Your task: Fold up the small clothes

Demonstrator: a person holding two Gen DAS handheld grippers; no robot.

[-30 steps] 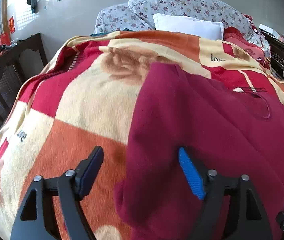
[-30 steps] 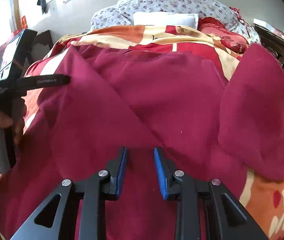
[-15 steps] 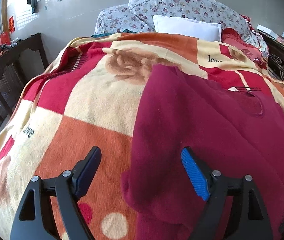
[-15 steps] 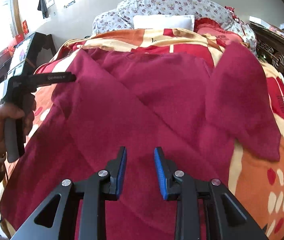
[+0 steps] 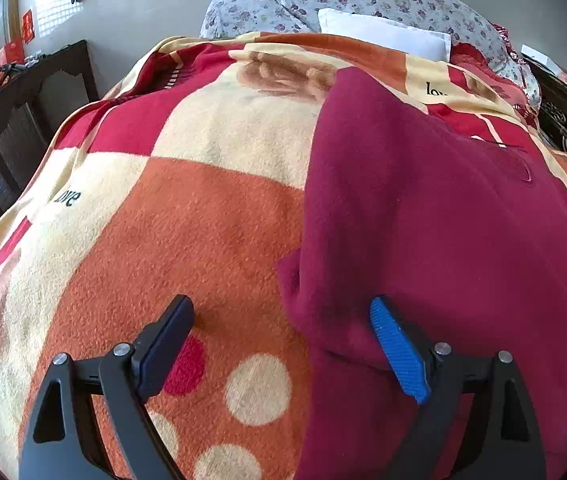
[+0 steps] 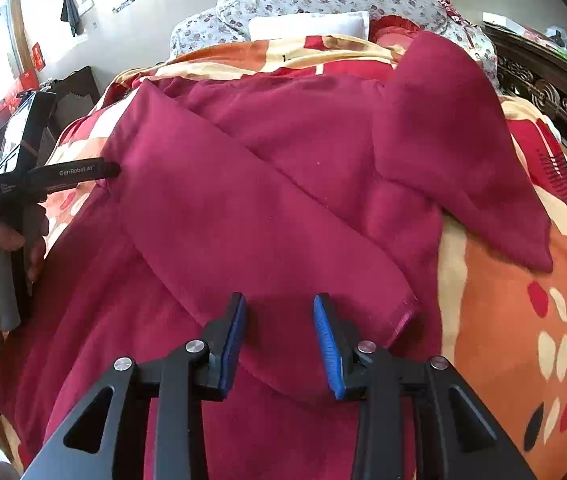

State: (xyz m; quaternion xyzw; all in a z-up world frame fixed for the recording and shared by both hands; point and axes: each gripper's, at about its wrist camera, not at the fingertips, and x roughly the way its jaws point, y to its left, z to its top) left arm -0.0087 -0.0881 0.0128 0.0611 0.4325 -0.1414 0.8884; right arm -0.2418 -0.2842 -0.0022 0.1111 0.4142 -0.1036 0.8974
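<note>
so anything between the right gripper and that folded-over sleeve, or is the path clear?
Nothing visible in the way. The right gripper is open directly over the folded sleeve of the maroon sweater, only bare fabric between its fingers. The left gripper, also open, is off at the sweater's left edge, not in the path.

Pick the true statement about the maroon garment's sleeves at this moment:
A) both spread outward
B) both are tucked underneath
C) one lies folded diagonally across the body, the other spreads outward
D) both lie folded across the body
C: in the right wrist view one sleeve crosses the maroon garment diagonally, while the other sleeve lies out toward the blanket.
</note>
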